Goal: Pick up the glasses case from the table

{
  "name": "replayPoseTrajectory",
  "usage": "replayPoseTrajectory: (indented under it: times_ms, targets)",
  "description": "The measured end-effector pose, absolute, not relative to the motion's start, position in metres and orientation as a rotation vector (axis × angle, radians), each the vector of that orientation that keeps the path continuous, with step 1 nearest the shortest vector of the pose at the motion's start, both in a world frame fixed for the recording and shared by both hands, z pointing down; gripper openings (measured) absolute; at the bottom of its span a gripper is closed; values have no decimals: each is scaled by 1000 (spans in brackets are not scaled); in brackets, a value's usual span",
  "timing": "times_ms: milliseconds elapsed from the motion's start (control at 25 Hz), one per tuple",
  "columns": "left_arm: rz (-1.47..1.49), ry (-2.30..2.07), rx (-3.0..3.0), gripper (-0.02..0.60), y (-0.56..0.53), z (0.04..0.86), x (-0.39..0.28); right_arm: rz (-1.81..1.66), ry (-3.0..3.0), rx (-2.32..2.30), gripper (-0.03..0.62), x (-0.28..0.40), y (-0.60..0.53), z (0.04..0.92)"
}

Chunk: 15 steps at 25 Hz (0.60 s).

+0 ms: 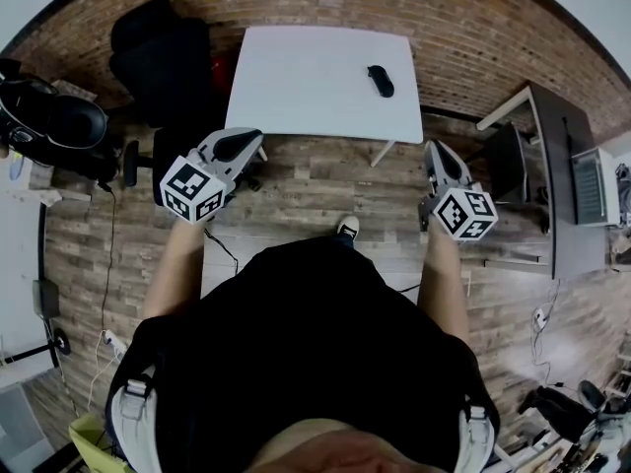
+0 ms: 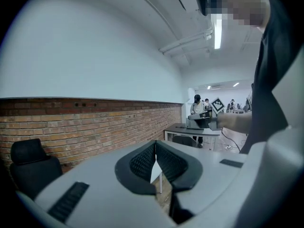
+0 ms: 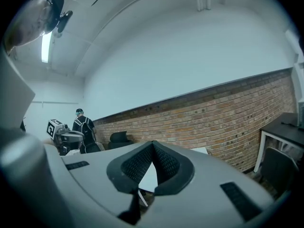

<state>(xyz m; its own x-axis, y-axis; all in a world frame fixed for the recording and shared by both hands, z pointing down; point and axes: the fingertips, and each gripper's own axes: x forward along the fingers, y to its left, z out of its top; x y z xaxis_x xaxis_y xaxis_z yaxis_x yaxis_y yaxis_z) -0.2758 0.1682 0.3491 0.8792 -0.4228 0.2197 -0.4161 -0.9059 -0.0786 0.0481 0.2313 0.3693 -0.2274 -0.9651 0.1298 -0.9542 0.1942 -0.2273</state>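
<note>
**Approach stage; nothing is lifted yet.** The glasses case (image 1: pixel 381 80), a dark oblong, lies untouched on the white table (image 1: pixel 296 87), toward its far right corner. I hold both tools short of the table's near edge, over the plank floor (image 1: pixel 325 190). The left gripper (image 1: pixel 235 148) is near the table's left corner and the right gripper (image 1: pixel 441 161) is just off its right corner. Each is well apart from the case. In each gripper view the ribbed pads meet at their tips with nothing between them, and only a sliver of white tabletop shows beyond. Both claws are thus closed and empty. By my judgement the whole pick remains: carry a claw to the case (the right is nearer), part its jaws, close on the case, and raise it clear.
</note>
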Motion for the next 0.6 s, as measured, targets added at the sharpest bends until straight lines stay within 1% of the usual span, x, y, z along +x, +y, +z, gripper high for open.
replayPoseTrajectory:
  times_ms: [600]
  targets:
    - [-378, 718, -3026, 9, 138, 360, -252, -432, 2440, -1914, 15, 75, 192, 379]
